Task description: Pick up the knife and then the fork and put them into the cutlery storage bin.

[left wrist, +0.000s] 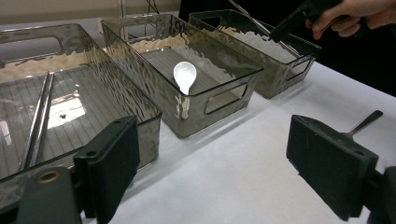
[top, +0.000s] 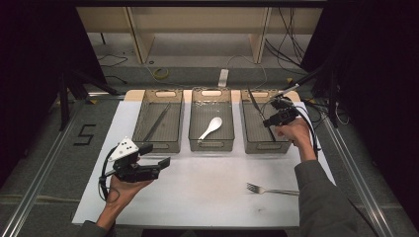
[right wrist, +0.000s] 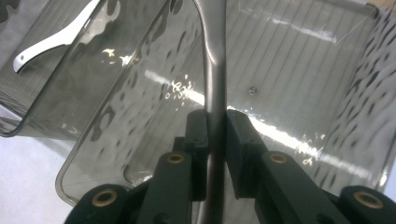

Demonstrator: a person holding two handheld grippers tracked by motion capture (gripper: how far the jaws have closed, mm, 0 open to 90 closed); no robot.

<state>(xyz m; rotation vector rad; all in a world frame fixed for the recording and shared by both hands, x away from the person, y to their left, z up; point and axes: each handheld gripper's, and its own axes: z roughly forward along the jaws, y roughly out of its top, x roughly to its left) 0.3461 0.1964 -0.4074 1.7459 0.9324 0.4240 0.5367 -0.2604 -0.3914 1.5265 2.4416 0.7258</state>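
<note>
My right gripper (top: 272, 121) (right wrist: 215, 127) hangs over the right-hand clear bin (top: 267, 147) (right wrist: 327, 154) and is shut on the handle of a slim metal utensil (top: 253, 101) (right wrist: 214, 70), which slants up and away over the bin. The utensil's far end is cut off in the right gripper view, so I cannot tell its kind. My left gripper (top: 155, 155) (left wrist: 219, 163) is open with nothing between its jaws, held low over the white table in front of the left bin (top: 158, 146). A metal fork (top: 272, 189) (left wrist: 365, 123) lies on the table at the front right.
Three clear grey bins stand in a row at the table's back. The left one holds a pair of metal chopsticks (top: 157, 122) (left wrist: 37, 121). The middle bin (top: 211, 145) (left wrist: 219, 100) holds a white spoon (top: 211, 127) (left wrist: 184, 74) (right wrist: 56, 39). Cables trail off the back right.
</note>
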